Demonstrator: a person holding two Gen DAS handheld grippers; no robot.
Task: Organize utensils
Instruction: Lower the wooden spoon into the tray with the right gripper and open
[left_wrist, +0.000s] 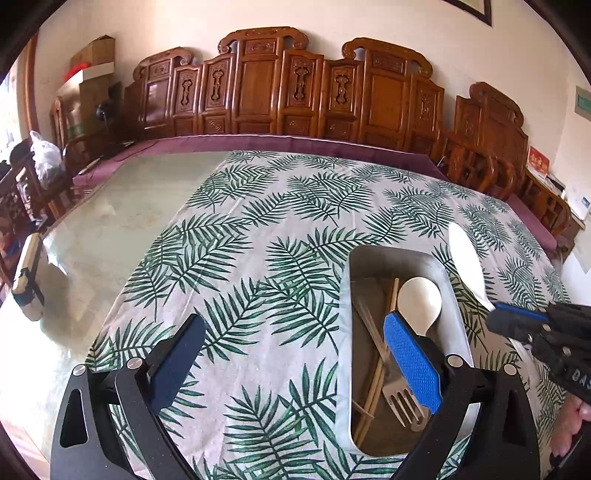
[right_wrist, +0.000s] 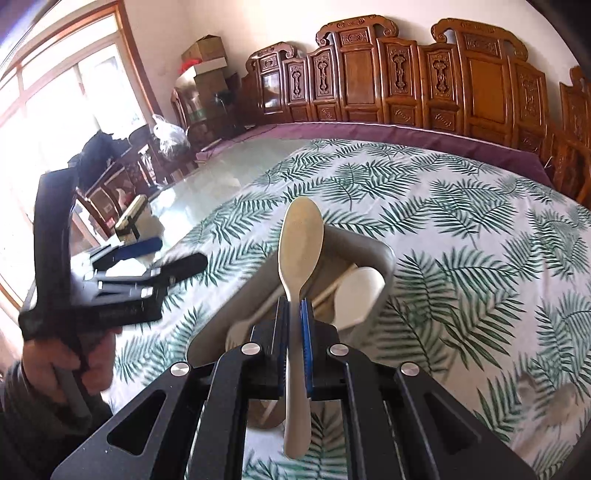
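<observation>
A metal tray (left_wrist: 402, 258) lies on the leaf-print cloth and holds a pale spoon (left_wrist: 419, 301), a metal fork (left_wrist: 400, 400) and wooden chopsticks (left_wrist: 376, 369). My left gripper (left_wrist: 295, 350) is open and empty, its right finger over the tray's left part. My right gripper (right_wrist: 294, 310) is shut on the handle of a cream spoon (right_wrist: 300, 243), bowl pointing away, above the tray (right_wrist: 384, 258). In the left wrist view that spoon (left_wrist: 466, 264) sticks up from the right gripper (left_wrist: 496, 315) beside the tray's right rim.
The leaf-print cloth (left_wrist: 280, 221) covers the right part of a glass-topped table (left_wrist: 122, 229). A wooden block with a black clip (left_wrist: 27, 280) lies at the table's left edge. Carved wooden chairs (left_wrist: 280, 92) line the far wall.
</observation>
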